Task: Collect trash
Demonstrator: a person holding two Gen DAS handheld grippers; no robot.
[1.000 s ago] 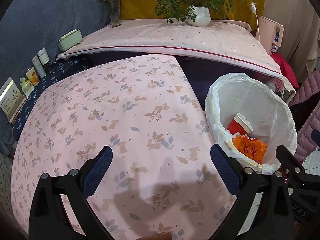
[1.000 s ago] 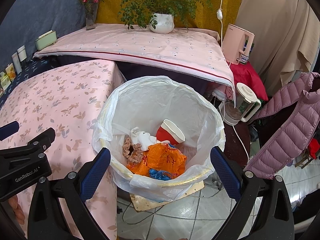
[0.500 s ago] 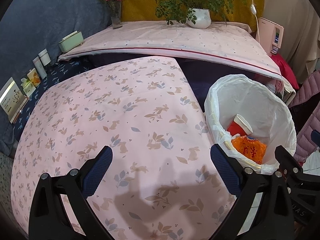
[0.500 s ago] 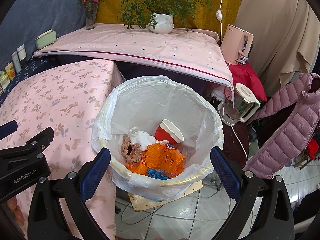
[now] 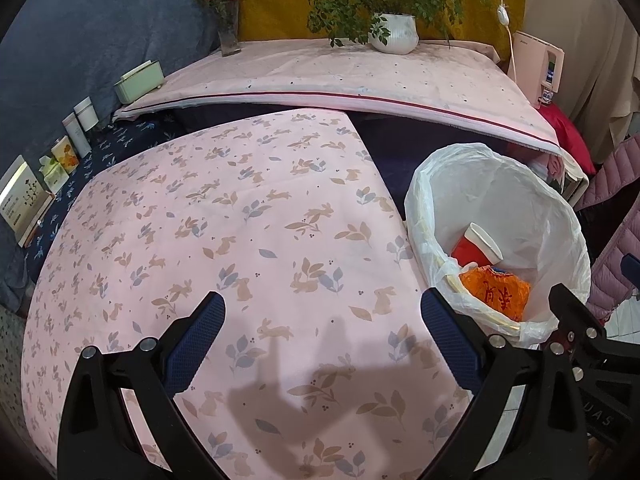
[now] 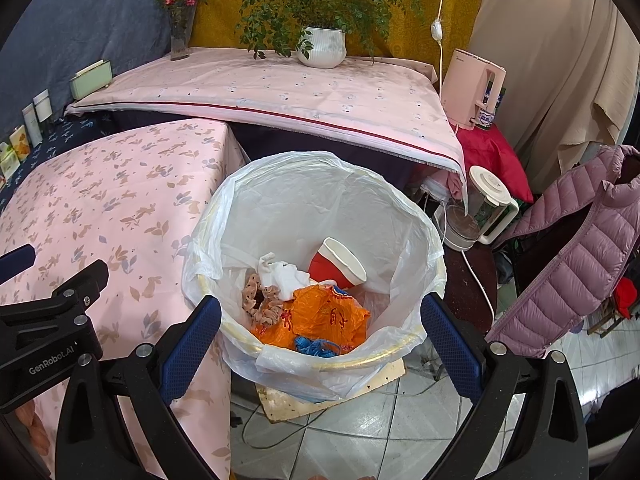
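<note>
Left gripper (image 5: 320, 336): jaws spread wide, nothing between them; it hangs over the pink rabbit-print tablecloth (image 5: 224, 216), and its shadow falls on the cloth just ahead of the fingers.
Right gripper (image 6: 320, 336): jaws spread wide, holding nothing; it sits above the near rim of the trash bin (image 6: 400, 216).
Trash bin: lined with a white plastic bag, directly ahead of the right gripper and off to the right of the left gripper, just beside the table edge.
Trash in bin: a red paper cup (image 6: 340, 266) lying tilted, a crumpled orange bag (image 6: 328, 316), a white wad (image 6: 280, 274), a beige dotted scrunchie (image 6: 260, 304) and a blue scrap (image 6: 316, 346), all at the bottom.
Far ahead: a potted plant (image 6: 322, 40) on a second pink-covered table.
Right of bin: a purple puffer jacket (image 6: 576, 252).
</note>
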